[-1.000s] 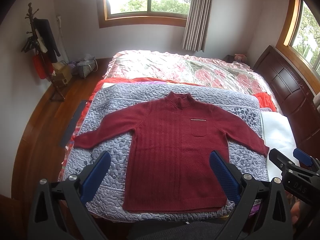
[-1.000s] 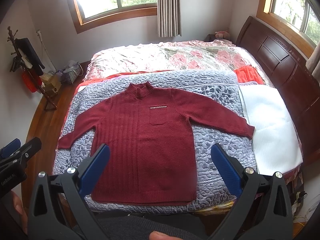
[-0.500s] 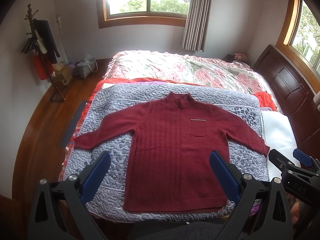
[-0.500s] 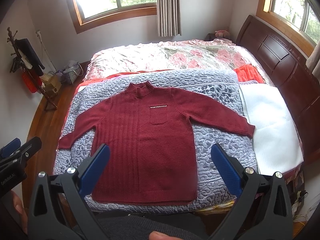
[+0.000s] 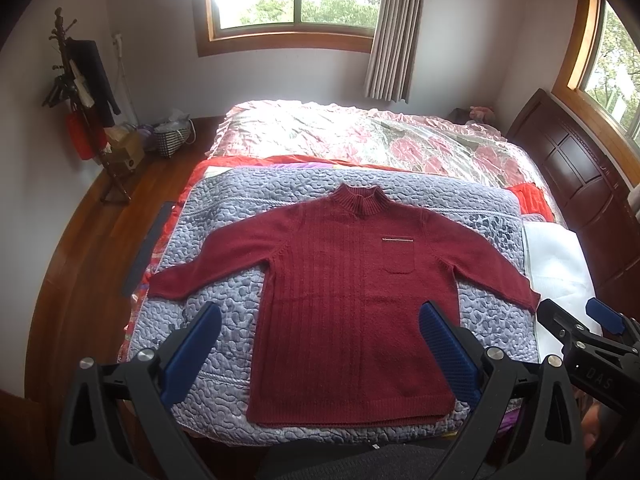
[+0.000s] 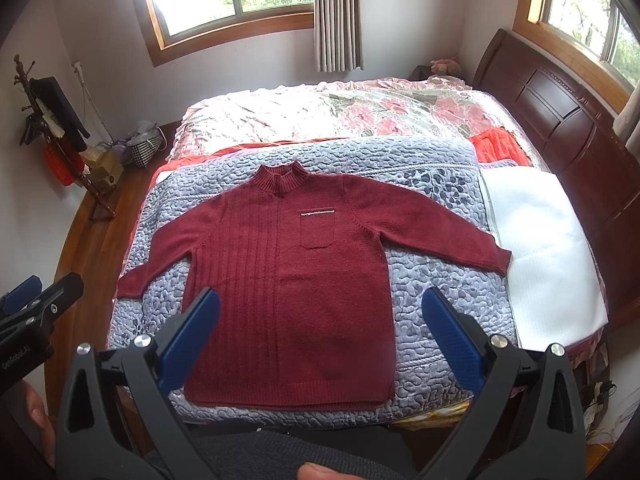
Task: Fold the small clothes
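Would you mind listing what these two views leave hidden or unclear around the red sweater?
- Sweater back: both views, lying face up on the quilt.
- Pocket contents: too small.
- Person's hand: right wrist view, cut by the edge.
- Coat rack items: blurred, distant.

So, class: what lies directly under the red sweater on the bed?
The red sweater lies flat on a grey-blue quilted cover, which shows all round it. The part of the cover beneath the sweater's body is hidden.

A dark red knitted sweater point(image 5: 352, 304) point(image 6: 288, 292) with a ribbed stand-up collar and a small chest pocket lies flat and face up on a grey-lilac quilted bedspread point(image 5: 224, 320) point(image 6: 440, 304), sleeves spread out sideways, hem at the bedspread's near edge.
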The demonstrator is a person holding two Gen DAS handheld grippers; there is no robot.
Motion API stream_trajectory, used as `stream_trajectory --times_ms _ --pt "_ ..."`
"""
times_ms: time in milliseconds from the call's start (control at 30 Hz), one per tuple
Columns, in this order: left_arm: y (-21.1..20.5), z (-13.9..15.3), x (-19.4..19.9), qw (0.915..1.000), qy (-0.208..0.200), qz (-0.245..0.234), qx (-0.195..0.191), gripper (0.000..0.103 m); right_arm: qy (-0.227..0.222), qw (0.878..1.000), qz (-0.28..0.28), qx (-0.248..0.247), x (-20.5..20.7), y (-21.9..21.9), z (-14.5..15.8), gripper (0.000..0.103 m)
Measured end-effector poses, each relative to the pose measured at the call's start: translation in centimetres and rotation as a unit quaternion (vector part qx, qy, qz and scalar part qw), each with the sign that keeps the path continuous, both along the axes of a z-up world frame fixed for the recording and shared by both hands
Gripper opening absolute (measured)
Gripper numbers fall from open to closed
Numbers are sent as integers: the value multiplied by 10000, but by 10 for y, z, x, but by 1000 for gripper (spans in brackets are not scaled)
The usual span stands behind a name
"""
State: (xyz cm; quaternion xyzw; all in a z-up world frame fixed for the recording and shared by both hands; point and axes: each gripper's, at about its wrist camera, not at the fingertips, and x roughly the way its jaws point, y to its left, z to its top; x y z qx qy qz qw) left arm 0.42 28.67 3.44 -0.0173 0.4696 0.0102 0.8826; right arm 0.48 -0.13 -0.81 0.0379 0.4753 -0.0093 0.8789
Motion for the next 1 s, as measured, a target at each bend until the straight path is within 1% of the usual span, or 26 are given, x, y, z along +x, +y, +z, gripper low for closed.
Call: stream_trajectory --times_ms 1000 --pt "0 0 3 10000 -2 -23 -7 99 39 10000 17 4 7 1 -1 100"
